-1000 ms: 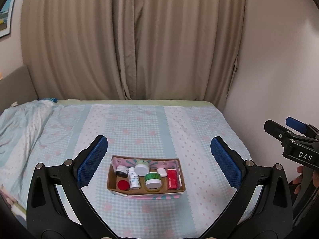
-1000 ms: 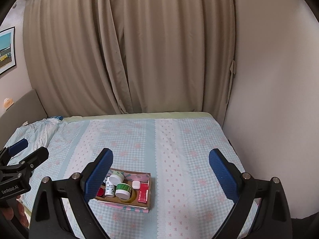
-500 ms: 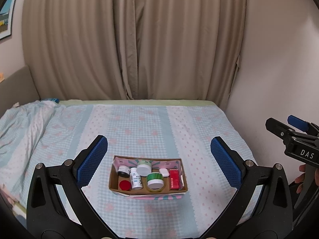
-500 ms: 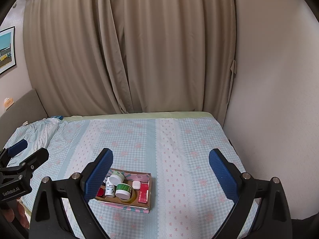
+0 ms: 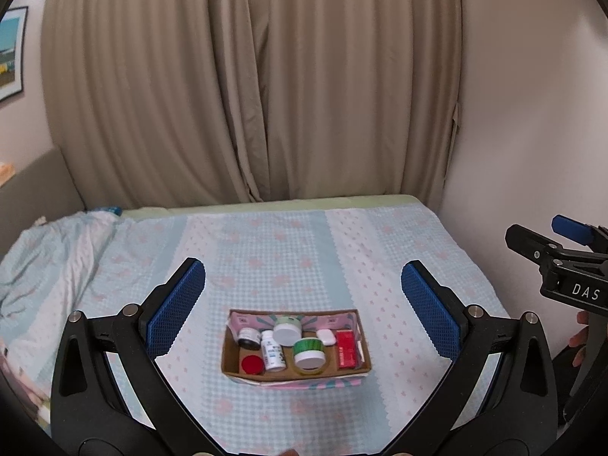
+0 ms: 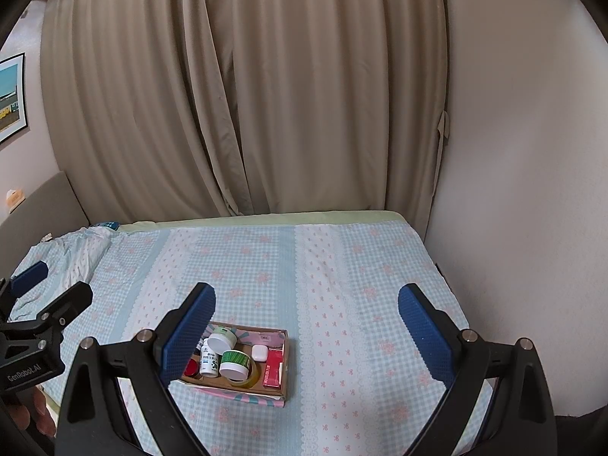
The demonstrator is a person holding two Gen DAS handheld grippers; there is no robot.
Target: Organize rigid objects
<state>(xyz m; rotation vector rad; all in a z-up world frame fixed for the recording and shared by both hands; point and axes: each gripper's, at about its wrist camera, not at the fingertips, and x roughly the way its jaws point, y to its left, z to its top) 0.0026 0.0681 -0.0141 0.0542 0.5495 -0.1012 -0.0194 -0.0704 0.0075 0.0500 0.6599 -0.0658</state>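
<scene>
A shallow cardboard box (image 5: 228,345) (image 6: 285,353) lies on the bed. Inside stand a white bottle (image 5: 273,351) (image 6: 209,361), a green-banded jar (image 5: 308,351) (image 6: 235,363), a white-lidded jar (image 5: 287,330) (image 6: 222,336), a dark jar (image 5: 249,337), a red cap (image 5: 252,364), a small white case (image 5: 326,337) (image 6: 260,351) and a red packet (image 5: 346,349) (image 6: 274,369). My left gripper (image 5: 300,306) is open above and short of the box, empty. My right gripper (image 6: 306,326) is open too, with the box near its left finger. Each gripper shows at the edge of the other's view.
The bed has a blue checked sheet (image 6: 342,285) with pink flowers. A rumpled blanket (image 5: 45,258) lies at the left. Beige curtains (image 5: 247,95) hang behind, a wall (image 6: 524,190) bounds the right side. A framed picture (image 6: 11,95) hangs at the left.
The left wrist view has drifted slightly, so the box sits a little further right and higher in it. The right gripper has kept still. Both grippers stay open.
</scene>
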